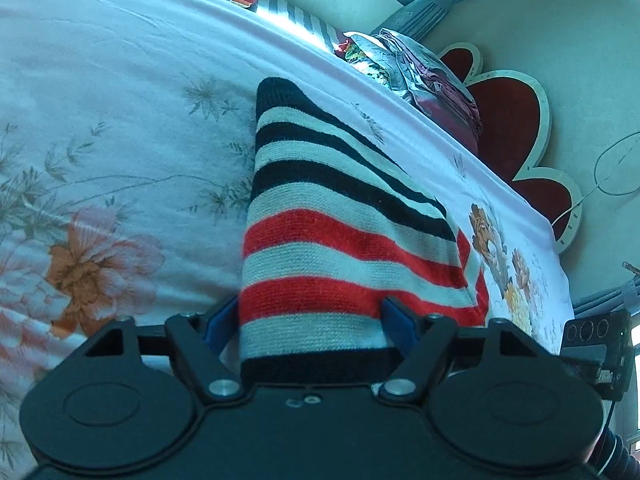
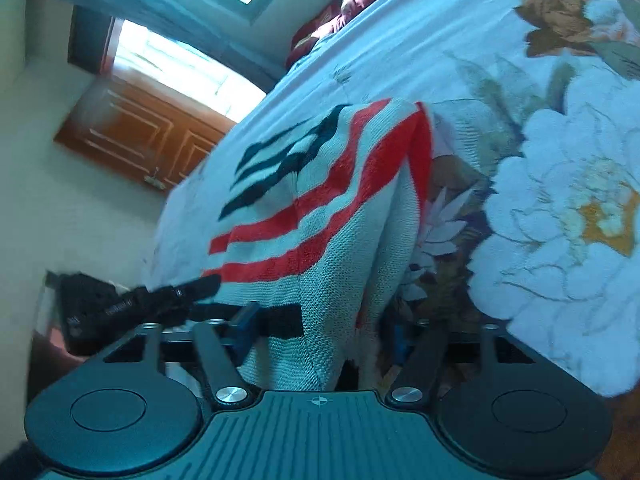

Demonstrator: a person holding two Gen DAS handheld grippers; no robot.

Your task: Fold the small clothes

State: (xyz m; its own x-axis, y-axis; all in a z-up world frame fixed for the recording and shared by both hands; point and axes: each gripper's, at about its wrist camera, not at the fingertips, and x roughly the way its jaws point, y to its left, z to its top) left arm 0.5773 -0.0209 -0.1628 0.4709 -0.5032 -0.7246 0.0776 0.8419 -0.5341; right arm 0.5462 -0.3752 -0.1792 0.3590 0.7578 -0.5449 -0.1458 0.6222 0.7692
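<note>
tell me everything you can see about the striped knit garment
The striped knit garment is a small, chunky-knit piece banded in black, off-white and red, with a black ribbed hem nearest the cameras. It lies folded over on the floral bedsheet, close to the bed's edge, one layer lapped over another. Its hem end sits between the blue fingers of the left tool, and a bunched, creased fold rises between those of the right tool. Whether either is pinching it is unclear.

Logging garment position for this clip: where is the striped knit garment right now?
The striped knit garment lies on the floral bedsheet near the bed's edge, its near end between the fingers of both hand-held grippers in each wrist view.
</note>
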